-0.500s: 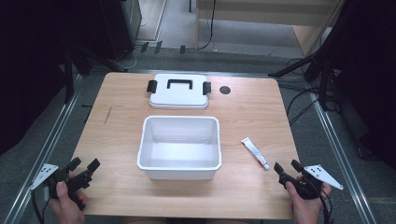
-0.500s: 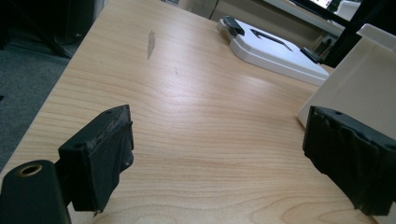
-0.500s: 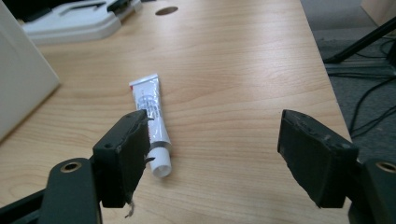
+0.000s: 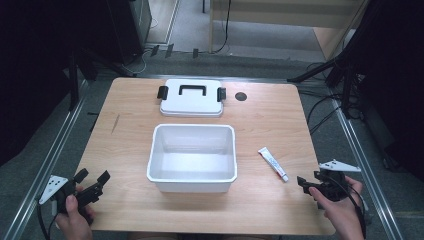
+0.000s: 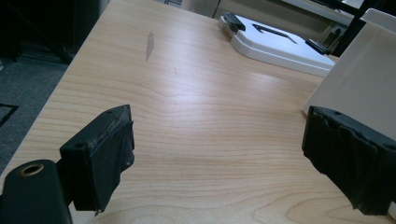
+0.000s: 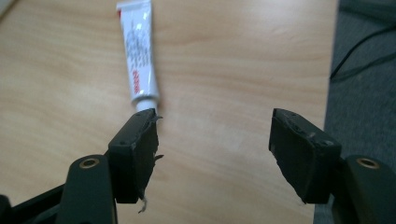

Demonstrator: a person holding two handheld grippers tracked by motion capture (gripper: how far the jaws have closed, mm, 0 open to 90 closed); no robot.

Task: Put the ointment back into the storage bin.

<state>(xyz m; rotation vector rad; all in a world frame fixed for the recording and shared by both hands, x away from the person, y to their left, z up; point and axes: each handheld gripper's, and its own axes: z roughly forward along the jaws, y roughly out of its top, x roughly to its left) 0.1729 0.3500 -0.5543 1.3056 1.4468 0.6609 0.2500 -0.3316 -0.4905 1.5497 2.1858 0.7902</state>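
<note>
While empty, both tongs [image 4: 92, 180] [image 4: 305, 184] agape

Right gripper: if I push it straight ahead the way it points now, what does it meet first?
Probably the small white tube. The right gripper stands open over bare table, and the tube's capped end lies just beyond its left pad, so it may clip that end off-centre rather than take it between the pads.
</note>
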